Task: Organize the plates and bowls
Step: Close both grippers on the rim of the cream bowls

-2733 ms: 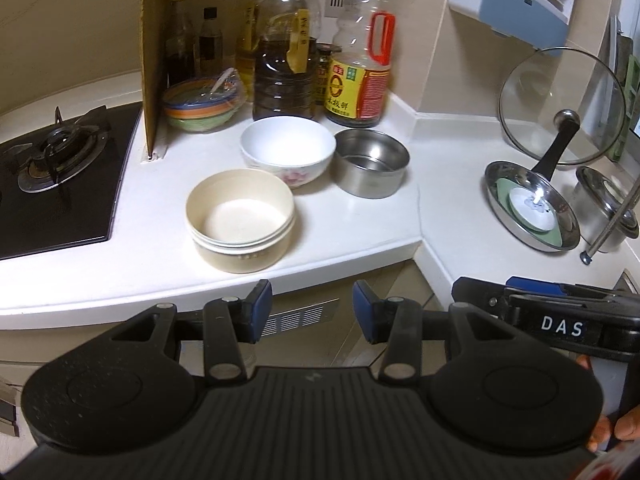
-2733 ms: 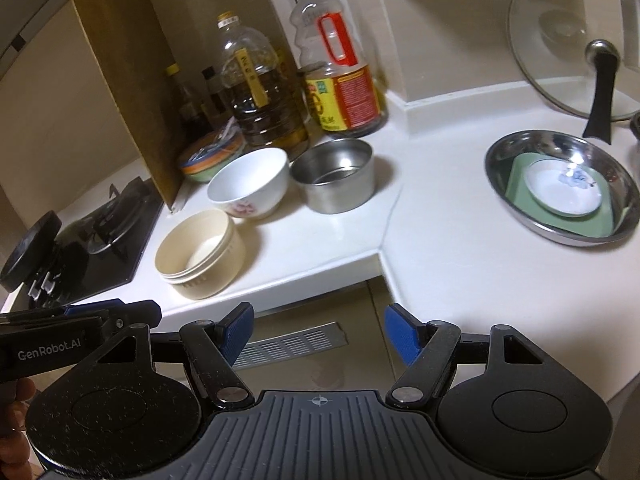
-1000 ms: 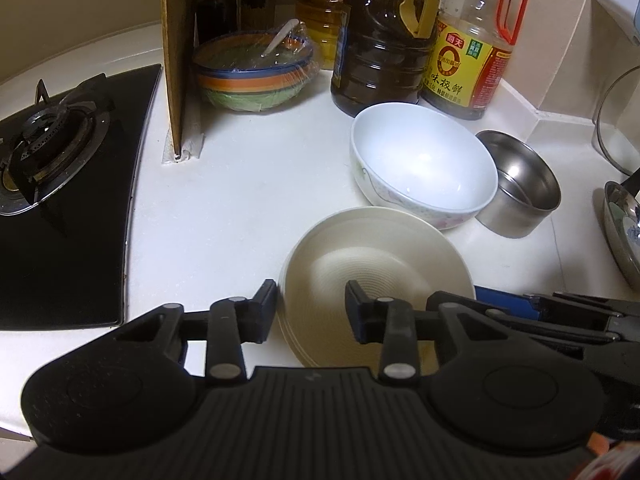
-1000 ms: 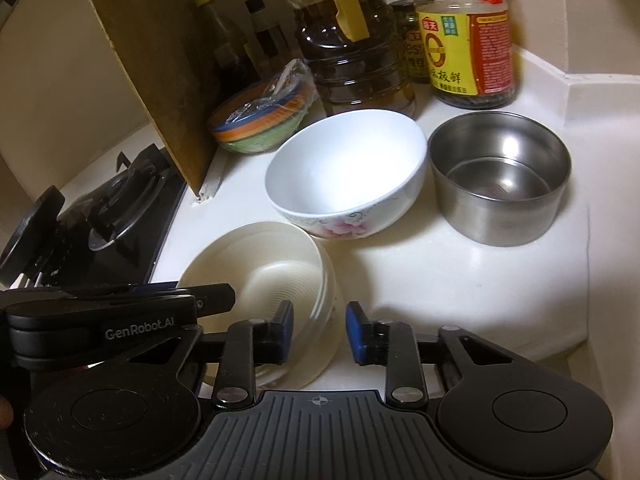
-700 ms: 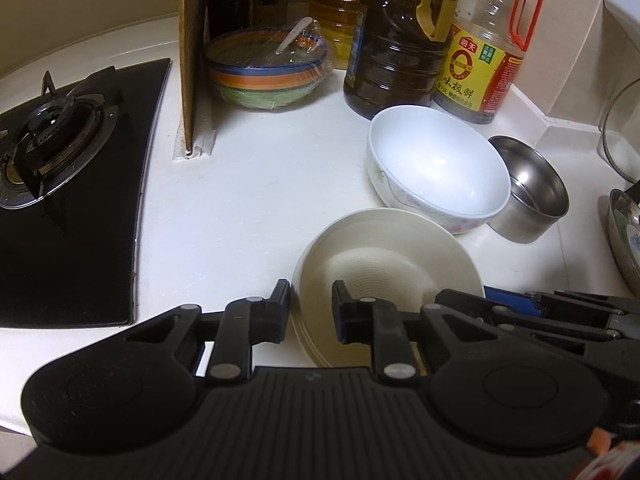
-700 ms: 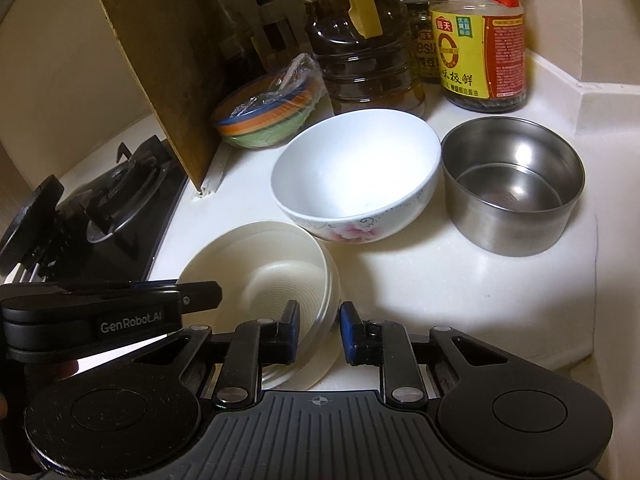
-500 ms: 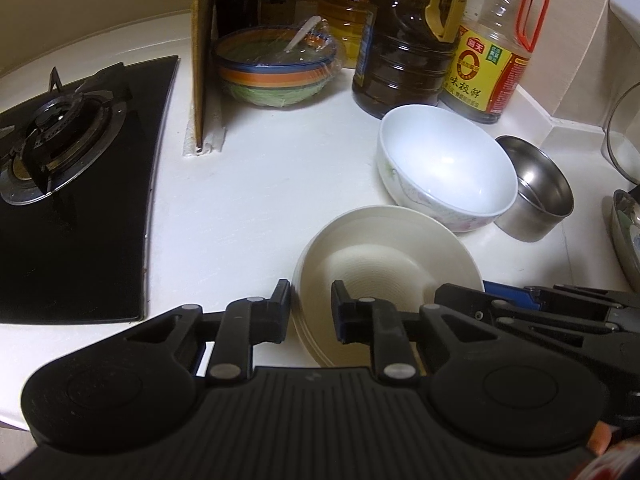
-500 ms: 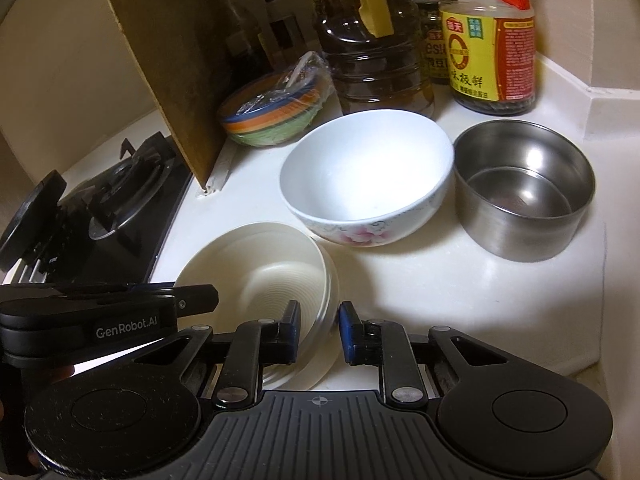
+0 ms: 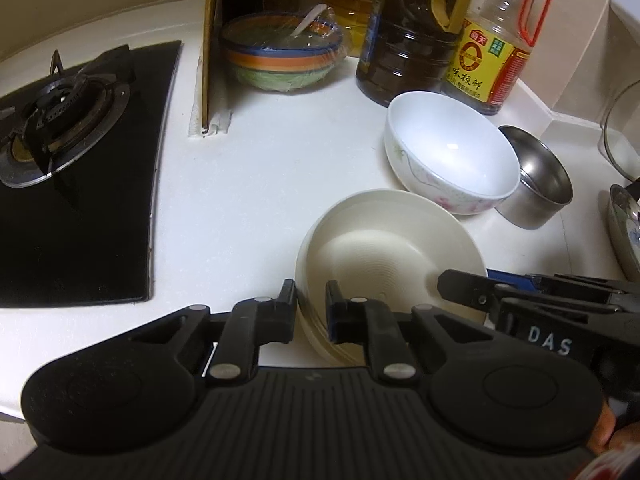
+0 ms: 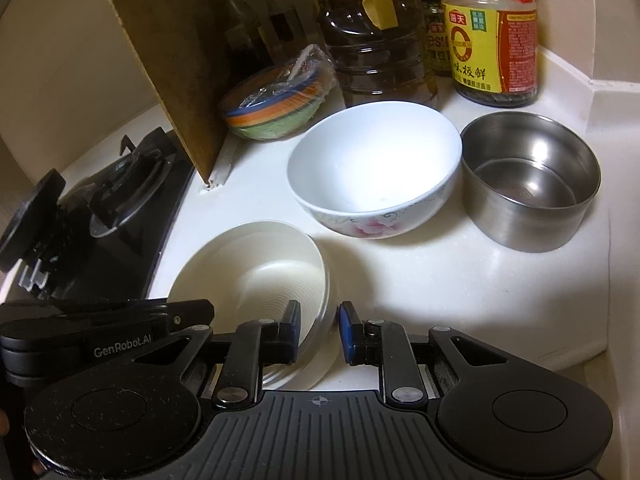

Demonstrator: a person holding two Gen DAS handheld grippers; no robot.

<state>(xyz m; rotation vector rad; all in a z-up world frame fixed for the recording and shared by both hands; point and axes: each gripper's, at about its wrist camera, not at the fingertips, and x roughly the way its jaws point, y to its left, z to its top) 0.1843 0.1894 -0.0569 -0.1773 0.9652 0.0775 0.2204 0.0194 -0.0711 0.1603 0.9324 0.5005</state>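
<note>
Both claws grip cream bowls [image 9: 384, 248]' rim

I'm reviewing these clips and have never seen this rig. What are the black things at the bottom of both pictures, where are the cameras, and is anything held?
There is no robot arm here. A person holds a two-finger gripper in each hand, and each carries a fisheye camera that looks forward along its fingers. The black shapes at the bottom are those grippers.

One picture comes from the left gripper, the other from the right gripper. Each also shows the other tool at its edge.

On the white counter stand a cream bowl stack, a white flowered bowl, a steel bowl, a wrapped striped bowl and oil bottles. A gas hob is on the left.

Both grippers straddle the cream stack's rim from opposite sides. The left jaws are closing on it; the right ones sit narrowly around it.
</note>
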